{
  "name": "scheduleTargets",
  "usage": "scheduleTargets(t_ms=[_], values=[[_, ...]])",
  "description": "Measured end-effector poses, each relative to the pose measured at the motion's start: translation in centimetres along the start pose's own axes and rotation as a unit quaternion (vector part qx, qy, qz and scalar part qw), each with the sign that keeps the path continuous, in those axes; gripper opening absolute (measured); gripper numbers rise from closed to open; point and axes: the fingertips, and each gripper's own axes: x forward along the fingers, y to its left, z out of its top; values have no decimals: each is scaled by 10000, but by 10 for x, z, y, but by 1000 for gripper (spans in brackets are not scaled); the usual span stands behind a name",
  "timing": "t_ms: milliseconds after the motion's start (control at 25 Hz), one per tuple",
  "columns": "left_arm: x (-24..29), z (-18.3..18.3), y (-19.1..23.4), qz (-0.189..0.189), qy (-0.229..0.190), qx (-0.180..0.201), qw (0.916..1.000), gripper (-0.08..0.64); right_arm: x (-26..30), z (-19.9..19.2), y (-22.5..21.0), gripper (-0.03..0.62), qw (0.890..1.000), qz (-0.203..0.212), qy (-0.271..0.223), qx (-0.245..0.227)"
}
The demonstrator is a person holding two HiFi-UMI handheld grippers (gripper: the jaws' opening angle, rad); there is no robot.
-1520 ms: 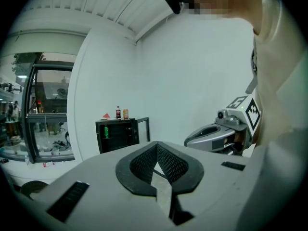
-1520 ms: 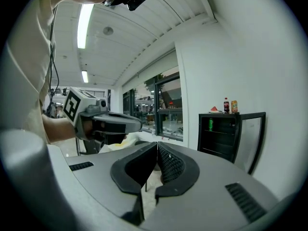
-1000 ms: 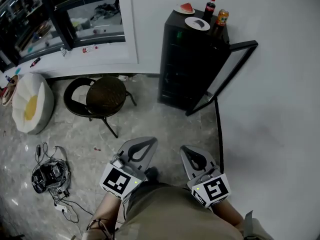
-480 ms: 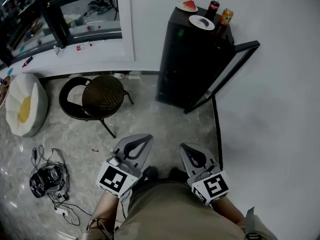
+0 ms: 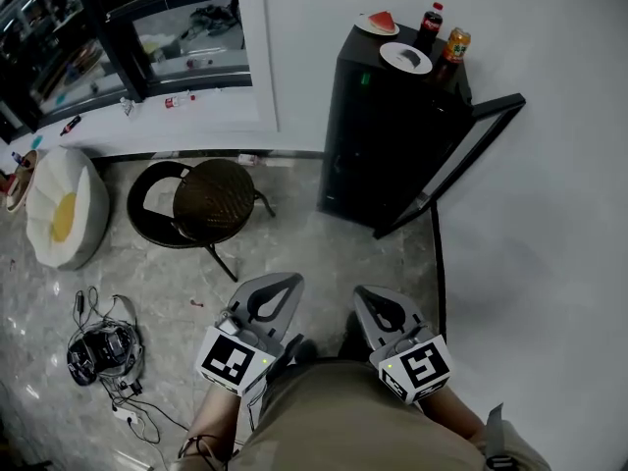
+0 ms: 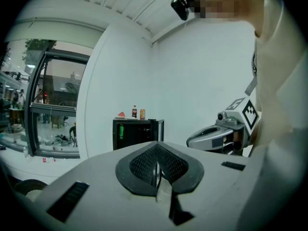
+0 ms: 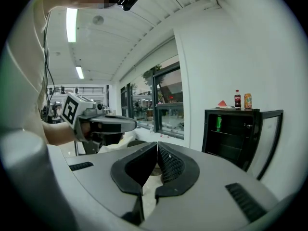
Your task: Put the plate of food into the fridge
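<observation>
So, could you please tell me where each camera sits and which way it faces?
Head view: on the person's head, looking steeply down at the open fridge, the left gripper, the right gripper, forearms and torso.
Left gripper view: on that gripper, looking along its shut jaws toward the fridge; right gripper at right.
Right gripper view: on that gripper, looking along its shut jaws toward the fridge; left gripper at left.
Shared: all show the fridge with a plate with a red slice, bottle and can on top.
</observation>
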Motion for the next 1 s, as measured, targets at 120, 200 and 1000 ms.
scheduleTargets(t_ms=[120, 200, 1000], values=[[22, 7, -2, 81, 41, 62, 9999, 9, 0, 3, -24, 21, 9999, 97, -32, -46], [39, 13, -2, 141, 63, 112, 9998, 9, 0, 5, -41, 21, 9999, 115, -44, -47], [209, 48, -29, -75, 494, 1146, 9922, 9, -30, -7, -203, 21, 9995, 45, -107, 306]])
